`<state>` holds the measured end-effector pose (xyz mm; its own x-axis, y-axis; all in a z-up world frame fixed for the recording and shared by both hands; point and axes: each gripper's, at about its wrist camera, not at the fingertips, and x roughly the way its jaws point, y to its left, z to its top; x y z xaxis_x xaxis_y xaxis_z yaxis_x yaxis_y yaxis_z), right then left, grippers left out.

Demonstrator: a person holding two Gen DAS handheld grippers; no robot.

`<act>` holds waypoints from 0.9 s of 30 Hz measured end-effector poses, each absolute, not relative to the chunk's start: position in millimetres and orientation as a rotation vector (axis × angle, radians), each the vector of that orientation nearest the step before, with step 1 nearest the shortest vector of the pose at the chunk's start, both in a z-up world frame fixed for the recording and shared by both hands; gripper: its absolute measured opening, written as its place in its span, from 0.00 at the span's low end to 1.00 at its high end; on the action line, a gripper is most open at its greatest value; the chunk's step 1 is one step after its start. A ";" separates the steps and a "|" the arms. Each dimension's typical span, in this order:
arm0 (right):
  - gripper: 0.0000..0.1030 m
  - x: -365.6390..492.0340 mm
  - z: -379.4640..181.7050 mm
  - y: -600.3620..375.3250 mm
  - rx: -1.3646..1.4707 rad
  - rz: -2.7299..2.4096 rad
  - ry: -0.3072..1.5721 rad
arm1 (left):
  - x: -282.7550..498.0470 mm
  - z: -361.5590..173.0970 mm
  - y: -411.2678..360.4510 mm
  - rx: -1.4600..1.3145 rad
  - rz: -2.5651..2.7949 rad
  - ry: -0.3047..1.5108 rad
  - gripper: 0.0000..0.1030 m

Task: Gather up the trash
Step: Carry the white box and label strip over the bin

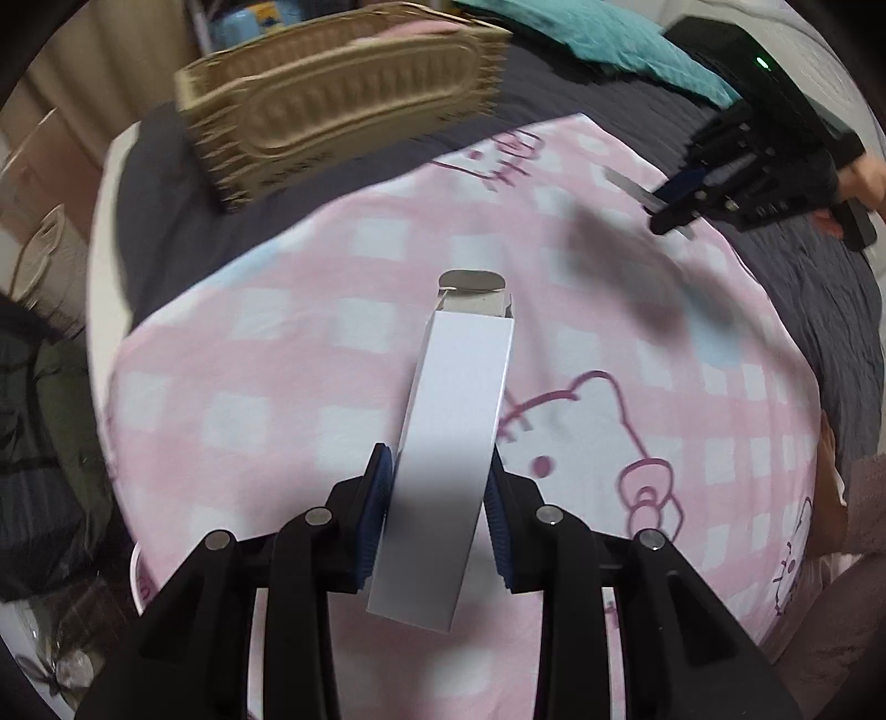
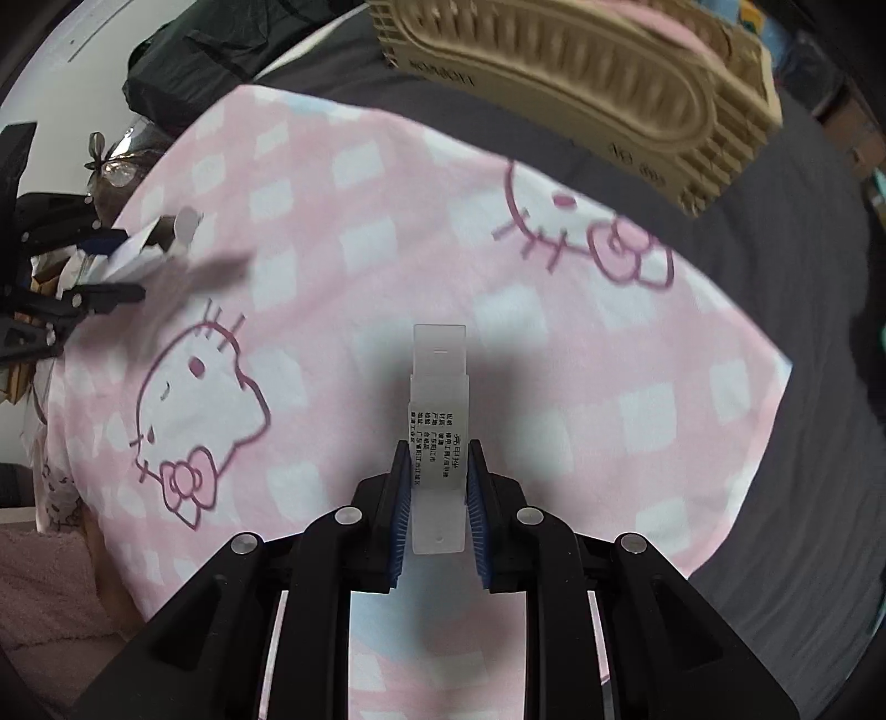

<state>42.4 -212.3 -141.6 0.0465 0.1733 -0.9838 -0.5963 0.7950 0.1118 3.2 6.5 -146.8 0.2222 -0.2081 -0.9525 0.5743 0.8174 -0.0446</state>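
So the left gripper (image 1: 437,498) is clamped on a long white cardboard box (image 1: 454,421), blue pads pressing both long sides near its lower half. The box's long axis runs straight out along the fingers, away from the camera, and its far end is open with a grey flap (image 1: 470,281) folded back. It's held up over the pink-and-white checked blanket with cartoon cat faces (image 1: 288,354), casting a shadow on it.

The right gripper (image 2: 439,487) is pinched shut on a narrow translucent plastic sleeve with a printed white label (image 2: 439,437), also pointing lengthwise out from the fingers, above the same blanket.

At the far side, on the dark grey bedcover (image 1: 166,221), sits a beige woven-look plastic basket (image 1: 343,111). Something pink shows over its rim, can't tell what. A teal cloth (image 1: 598,39) lies behind it to the right.

Nothing sits on the blanket between either gripper and the basket. Dark bags and clutter are off the bed's edge on the left in the left wrist view.
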 end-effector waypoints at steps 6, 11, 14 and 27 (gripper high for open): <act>0.18 56.0 -119.5 -169.0 -0.419 0.644 1.357 | 5.0 -122.9 61.5 0.270 -0.429 1.190 0.31; 0.18 73.5 -110.2 -141.1 -0.448 0.701 1.323 | -0.2 -114.9 98.1 0.233 -0.368 1.181 0.31; 0.18 77.3 -107.6 -112.3 -0.471 0.740 1.309 | -5.6 -112.3 120.4 0.219 -0.332 1.178 0.31; 0.18 83.7 -107.2 23.5 -0.533 0.913 1.260 | -40.2 -115.6 230.7 0.089 -0.159 1.175 0.31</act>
